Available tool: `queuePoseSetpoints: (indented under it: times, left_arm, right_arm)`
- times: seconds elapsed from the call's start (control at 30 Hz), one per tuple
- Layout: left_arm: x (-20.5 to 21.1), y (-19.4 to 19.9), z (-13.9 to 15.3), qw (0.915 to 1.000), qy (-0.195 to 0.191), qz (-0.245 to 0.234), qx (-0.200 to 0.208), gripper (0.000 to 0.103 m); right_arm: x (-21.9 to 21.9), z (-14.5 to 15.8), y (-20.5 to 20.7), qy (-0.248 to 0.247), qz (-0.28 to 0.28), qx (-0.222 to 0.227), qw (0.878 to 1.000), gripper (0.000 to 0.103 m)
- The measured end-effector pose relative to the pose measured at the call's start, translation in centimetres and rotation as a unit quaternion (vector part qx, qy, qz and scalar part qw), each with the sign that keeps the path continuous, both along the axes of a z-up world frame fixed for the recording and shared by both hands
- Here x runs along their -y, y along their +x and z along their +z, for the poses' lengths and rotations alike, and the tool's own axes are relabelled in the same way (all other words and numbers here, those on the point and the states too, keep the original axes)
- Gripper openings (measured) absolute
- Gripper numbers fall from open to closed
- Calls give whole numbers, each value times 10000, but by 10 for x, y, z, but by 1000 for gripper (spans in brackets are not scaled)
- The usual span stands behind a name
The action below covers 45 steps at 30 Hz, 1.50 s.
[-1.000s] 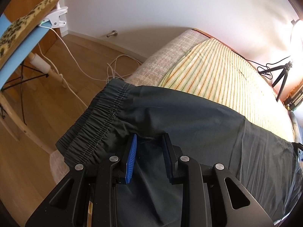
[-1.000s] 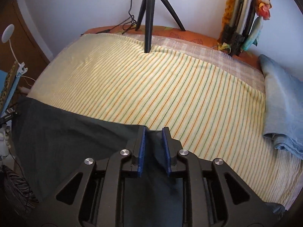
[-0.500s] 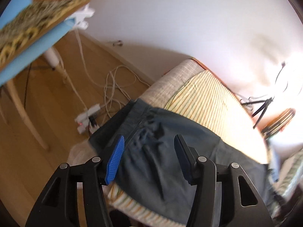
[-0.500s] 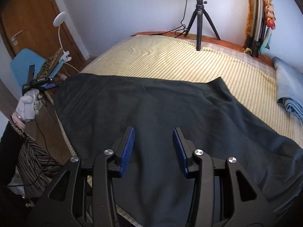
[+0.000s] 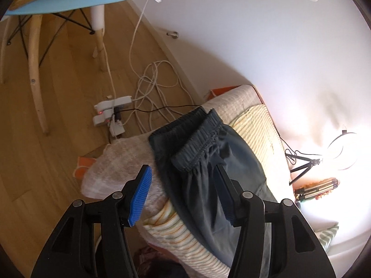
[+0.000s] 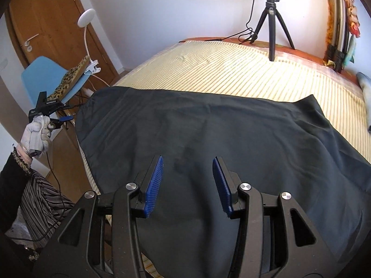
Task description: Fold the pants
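Here the right gripper [image 6: 187,184] hangs open above the dark pants [image 6: 208,143], gripping nothing; the garment's near edge is cut off below. The left gripper [image 5: 183,197] is likewise open over the elastic waistband [image 5: 197,136] at the bed corner. Pants lie flat on the striped sheet [image 6: 231,69]. Beyond: tripod [image 6: 271,23], blue chair [image 6: 41,76].

Beyond the pants [image 6: 208,143], the striped bedspread [image 6: 231,69] lay bare up to a tripod [image 6: 271,23] standing at its far edge. Left of the pants, a blue chair [image 6: 39,78] and trailing cables [image 5: 150,88] crowded the floor beside the bed.
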<state>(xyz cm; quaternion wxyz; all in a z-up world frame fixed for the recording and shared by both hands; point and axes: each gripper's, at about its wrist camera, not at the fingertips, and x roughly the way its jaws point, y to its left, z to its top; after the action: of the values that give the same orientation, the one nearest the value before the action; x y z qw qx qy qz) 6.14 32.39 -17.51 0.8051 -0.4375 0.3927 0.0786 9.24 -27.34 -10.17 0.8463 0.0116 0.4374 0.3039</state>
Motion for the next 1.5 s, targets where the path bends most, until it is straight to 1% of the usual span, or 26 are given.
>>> queuePoseSetpoints:
  times: [0.03,0.07,0.17,0.27,0.3,0.33,0.4,0.43,0.53,0.6,0.8,0.87,0.9,0.97,1.03,1.07,1.1,1.17,1.27,1.33,1.47,1.5]
  left_arm:
    - [3,3,1,10000,59,-74,20,52]
    - [9,7,4,9997,197,-172,32,52]
    - [22,20,6,9968,722,-287,-161,52]
    - [26,29,-2,9959,794,-328,-297,49]
    - [28,32,-4,9947,900,-329,-369,43]
    - [30,34,-6,9926,1081,-341,-444,32]
    - [38,36,-7,9858,1554,-343,-539,24]
    - [41,36,-7,9842,1660,-350,-506,19]
    - [51,36,-2,9766,2064,-406,-452,14]
    - [53,35,-1,9745,2167,-380,-438,14]
    - [39,31,-3,9771,2059,-222,-489,13]
    - [35,30,-5,9830,1764,-305,-420,14]
    - [33,29,-6,9844,1684,-261,-437,17]
    - [29,25,-3,9884,1474,-168,-334,19]
    - [22,17,2,9899,1386,55,-281,39]
    - [18,13,5,9909,1317,163,-226,42]
    - [15,10,6,9929,1151,251,-156,44]
    - [7,8,0,9971,696,290,-94,48]
    - [5,10,-10,9985,395,338,-187,48]
    - [5,13,-14,9985,334,376,-235,48]
    - [5,21,-14,9979,437,393,-265,48]
    - [4,21,-15,9979,443,398,-250,51]
  right_arm:
    - [-1,0,1,-25,4,2,10000,47]
    - [-2,-1,1,-39,-8,2,10000,47]
    - [-2,-3,3,-26,-53,-64,10000,47]
    - [1,-5,5,3,-105,-114,9999,47]
    - [2,-6,5,28,-118,-138,9998,47]
    - [3,-6,6,34,-116,-151,9998,47]
    - [3,-7,7,-2,-128,-153,9998,47]
    - [3,-8,7,-9,-133,-165,9998,47]
    - [4,-9,8,18,-123,-207,9997,47]
    - [3,-9,8,-37,-109,-174,9998,47]
    - [1,-11,10,-3,-61,-219,9997,47]
    - [0,-11,11,-11,-43,-219,9998,47]
    - [0,-11,11,-5,-20,-219,9998,47]
    - [-1,-10,10,-22,21,-196,9998,47]
    - [-1,-9,10,-33,34,-172,9998,47]
    - [-2,-9,10,-29,40,-170,9998,47]
    - [-2,-9,10,-30,32,-171,9998,47]
    - [-2,-9,10,-42,32,-181,9998,47]
    - [-2,-10,11,-65,21,-195,9998,47]
    - [-2,-10,10,-77,18,-193,9998,47]
    - [0,-9,10,-23,15,-208,9998,47]
    - [0,-9,10,-30,17,-208,9998,47]
